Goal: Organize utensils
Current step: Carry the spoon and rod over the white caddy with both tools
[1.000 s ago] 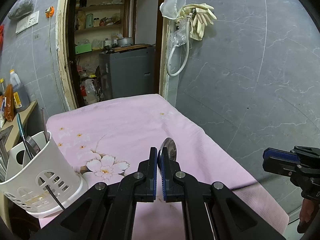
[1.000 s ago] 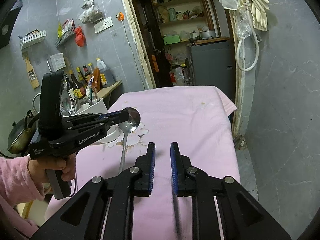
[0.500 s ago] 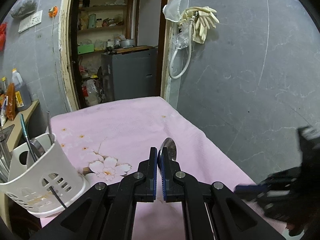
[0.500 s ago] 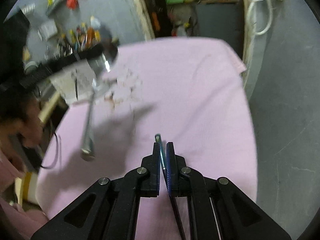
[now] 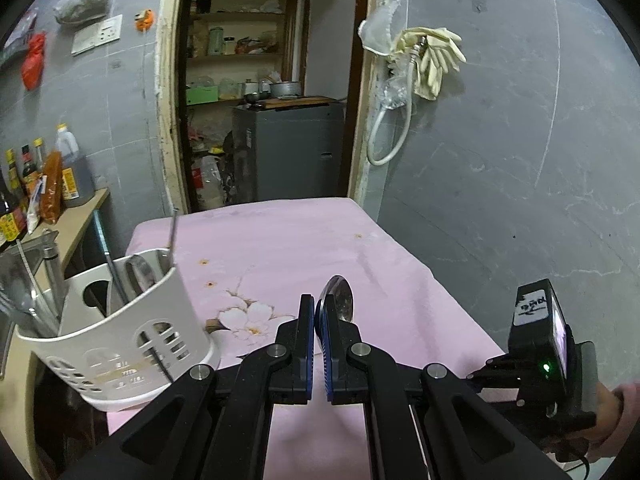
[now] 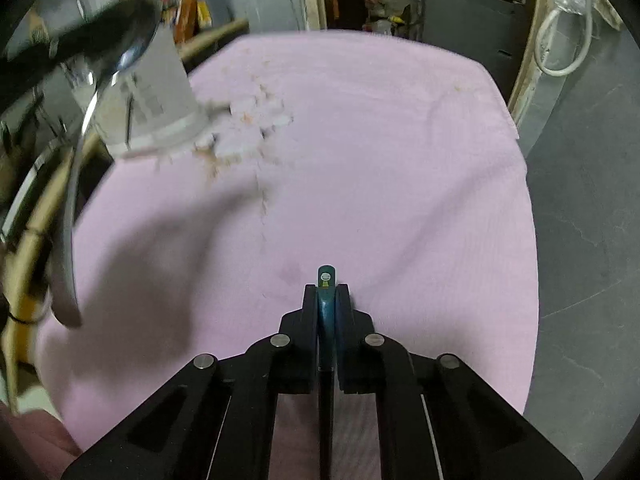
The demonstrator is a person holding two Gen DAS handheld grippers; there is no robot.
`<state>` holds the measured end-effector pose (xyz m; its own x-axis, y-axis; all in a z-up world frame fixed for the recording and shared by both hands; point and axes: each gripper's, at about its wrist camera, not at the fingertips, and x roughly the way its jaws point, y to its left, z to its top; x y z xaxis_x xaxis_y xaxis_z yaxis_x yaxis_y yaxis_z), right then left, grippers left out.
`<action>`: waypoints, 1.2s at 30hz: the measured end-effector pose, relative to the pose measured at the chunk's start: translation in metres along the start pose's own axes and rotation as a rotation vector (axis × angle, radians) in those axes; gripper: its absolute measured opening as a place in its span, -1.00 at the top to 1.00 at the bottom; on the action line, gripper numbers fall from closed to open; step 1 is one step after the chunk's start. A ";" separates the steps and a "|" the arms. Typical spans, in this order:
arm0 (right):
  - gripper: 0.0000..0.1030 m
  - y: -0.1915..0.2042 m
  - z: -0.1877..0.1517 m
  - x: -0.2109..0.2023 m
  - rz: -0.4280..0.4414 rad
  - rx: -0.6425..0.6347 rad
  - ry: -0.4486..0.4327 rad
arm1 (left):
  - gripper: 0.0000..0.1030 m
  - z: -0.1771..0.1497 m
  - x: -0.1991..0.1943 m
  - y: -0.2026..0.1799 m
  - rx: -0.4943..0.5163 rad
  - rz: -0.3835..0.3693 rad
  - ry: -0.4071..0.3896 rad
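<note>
Your left gripper (image 5: 317, 316) holds the metal spoon (image 5: 340, 298) clamped above the pink-clothed desk (image 5: 280, 248) near the white utensil holder (image 5: 120, 332), while your right gripper (image 6: 326, 300), pointing steeply down, grips a teal-handled utensil (image 6: 326, 280).

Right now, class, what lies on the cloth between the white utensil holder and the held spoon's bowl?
In the left wrist view, only the pink cloth's printed flower lies between holder and spoon.

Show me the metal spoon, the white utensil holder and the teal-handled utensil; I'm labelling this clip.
metal spoon (image 5: 340, 298), left wrist view, on its bowl.
white utensil holder (image 5: 132, 336), left wrist view, on its slotted front wall.
teal-handled utensil (image 6: 326, 280), right wrist view, on the handle tip past the fingers.
</note>
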<state>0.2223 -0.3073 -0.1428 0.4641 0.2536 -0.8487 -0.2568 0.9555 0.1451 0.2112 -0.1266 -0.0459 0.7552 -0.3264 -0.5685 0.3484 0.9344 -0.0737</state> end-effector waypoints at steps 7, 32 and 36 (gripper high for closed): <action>0.87 0.036 0.060 -0.082 0.160 -0.024 -0.325 | 0.92 0.014 -0.046 0.021 -0.049 0.048 -0.062; 0.87 0.178 0.226 -0.028 0.218 -0.057 -1.010 | 0.92 0.063 -0.058 0.212 -0.024 0.606 -0.355; 0.87 0.185 0.224 -0.045 0.161 -0.115 -1.053 | 0.92 0.051 -0.049 0.209 0.010 0.626 -0.355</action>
<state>0.3439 -0.1086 0.0358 0.9014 0.4302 0.0499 -0.4330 0.8932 0.1210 0.2750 0.0774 0.0081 0.9493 0.2420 -0.2008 -0.2052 0.9605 0.1878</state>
